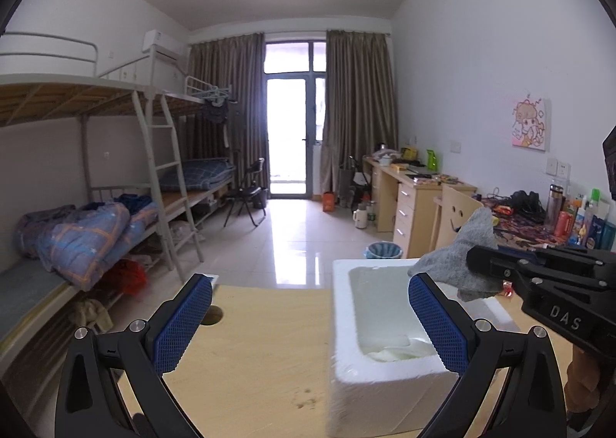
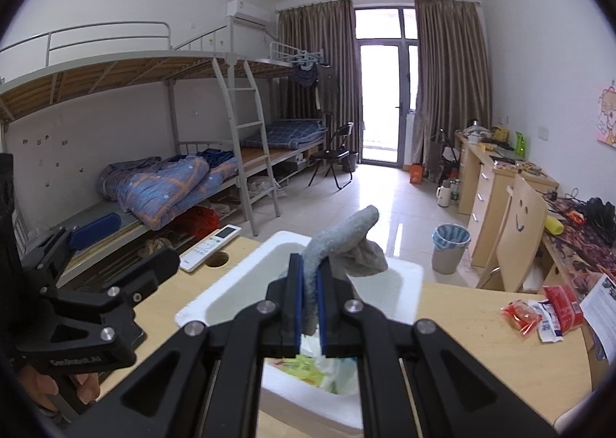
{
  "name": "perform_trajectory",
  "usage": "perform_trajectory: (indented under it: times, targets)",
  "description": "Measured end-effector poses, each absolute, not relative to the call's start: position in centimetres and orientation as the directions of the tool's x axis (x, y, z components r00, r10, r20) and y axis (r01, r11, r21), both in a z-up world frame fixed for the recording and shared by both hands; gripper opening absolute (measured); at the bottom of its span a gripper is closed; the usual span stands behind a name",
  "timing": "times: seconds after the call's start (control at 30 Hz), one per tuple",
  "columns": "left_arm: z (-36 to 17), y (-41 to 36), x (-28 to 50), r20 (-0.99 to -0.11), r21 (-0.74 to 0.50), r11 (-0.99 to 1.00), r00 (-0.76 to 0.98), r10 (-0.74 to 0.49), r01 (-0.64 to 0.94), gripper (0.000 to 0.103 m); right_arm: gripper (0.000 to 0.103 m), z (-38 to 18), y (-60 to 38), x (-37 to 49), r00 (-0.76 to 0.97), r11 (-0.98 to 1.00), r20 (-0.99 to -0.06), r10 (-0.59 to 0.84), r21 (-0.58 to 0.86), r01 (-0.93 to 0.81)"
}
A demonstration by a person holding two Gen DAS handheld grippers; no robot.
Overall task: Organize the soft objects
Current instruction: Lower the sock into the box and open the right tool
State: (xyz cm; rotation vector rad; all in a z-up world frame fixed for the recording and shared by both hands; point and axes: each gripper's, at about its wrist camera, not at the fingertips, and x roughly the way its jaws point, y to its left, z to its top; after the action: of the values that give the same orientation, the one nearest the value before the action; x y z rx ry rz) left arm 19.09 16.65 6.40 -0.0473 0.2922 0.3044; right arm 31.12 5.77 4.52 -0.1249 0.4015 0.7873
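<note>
Right wrist view: right tongs point(image 2: 309, 299) were clamped on a grey cloth point(image 2: 342, 241); its free end stood up and flopped past the pads
Left tongs point(image 1: 310, 316): wide apart, nothing between the blue pads point(image 1: 181, 322); they hung over the worktop point(image 1: 250, 353) at the near end of the white foam box point(image 1: 389, 388)
Cloth position: over the open box, held above it, not yet inside; from the left wrist view it showed at the box's far right edge
Box contents: something pale lay at the bottom; coloured wrappers showed in the near end
Beside it: a remote control point(image 2: 210, 245) lay on the worktop left of the box; red snack packets point(image 2: 539, 313) lay well apart on the right
Risk: released here, the cloth's loose end might drape over the rim rather than drop in, since it stuck out sideways
Risk two: both tongs crowded the same box; they might knock together or nudge the light box
</note>
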Motion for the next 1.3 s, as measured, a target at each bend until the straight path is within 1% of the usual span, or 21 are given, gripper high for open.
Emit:
perform_trajectory:
  times: [0.27, 0.57, 0.8, 1.03, 1.1, 1.13, 1.17, 1.2, 1.23, 1.27, 1.3]
  targets:
    - [6.8, 17.6, 17.2, -0.281, -0.004, 0.938, 0.9, 0.333, -0.348, 0.102, 0.009, 4.2, 7.3, 30.1, 0.614, 0.683, -0.412, 0.674, 0.03, -0.73]
    - [6.8, 17.5, 16.7, -0.281, -0.009, 0.936, 0.899, 0.335, -0.351, 0.102, 0.009, 4.0, 7.3, 29.9, 0.632, 0.697, -0.405, 0.661, 0.019, -0.717]
    - [7.0, 17.5, 16.7, -0.273, -0.013, 0.937, 0.903, 0.332, -0.348, 0.102, 0.009, 3.5, 7.8, 30.7, 0.642, 0.711, -0.42, 0.642, 0.011, -0.704]
    - [7.1, 17.8, 16.5, -0.262, -0.029, 0.935, 0.906, 0.333, -0.352, 0.102, 0.009, 3.3, 7.8, 31.9, 0.634, 0.713, -0.429, 0.643, 0.034, -0.7]
    - [7.1, 17.8, 16.6, -0.261, -0.032, 0.936, 0.907, 0.33, -0.35, 0.102, 0.015, 3.0, 7.8, 32.3, 0.627, 0.713, -0.438, 0.644, 0.045, -0.7]
    - [7.2, 17.9, 16.6, -0.26, -0.031, 0.937, 0.908, 0.33, -0.349, 0.102, 0.025, 2.9, 7.8, 32.5, 0.626, 0.713, -0.442, 0.643, 0.048, -0.699]
    - [7.2, 17.9, 16.6, -0.26, -0.032, 0.936, 0.907, 0.33, -0.35, 0.102, 0.042, 2.9, 7.8, 32.5, 0.626, 0.716, -0.446, 0.64, 0.051, -0.696]
    - [7.2, 17.9, 16.7, -0.261, -0.032, 0.936, 0.907, 0.329, -0.349, 0.102, 0.052, 2.8, 7.7, 32.5, 0.63, 0.72, -0.445, 0.637, 0.051, -0.692]
    - [7.2, 17.9, 16.7, -0.264, -0.033, 0.937, 0.908, 0.326, -0.347, 0.102, 0.068, 2.8, 7.5, 32.6, 0.635, 0.724, -0.441, 0.635, 0.052, -0.688]
    - [7.2, 17.9, 16.7, -0.263, -0.033, 0.938, 0.908, 0.326, -0.346, 0.102, 0.078, 2.9, 7.4, 32.5, 0.639, 0.726, -0.435, 0.634, 0.052, -0.685]
    - [7.2, 17.9, 16.8, -0.262, -0.031, 0.937, 0.907, 0.328, -0.348, 0.102, 0.081, 2.9, 7.4, 32.4, 0.645, 0.728, -0.427, 0.634, 0.048, -0.684]
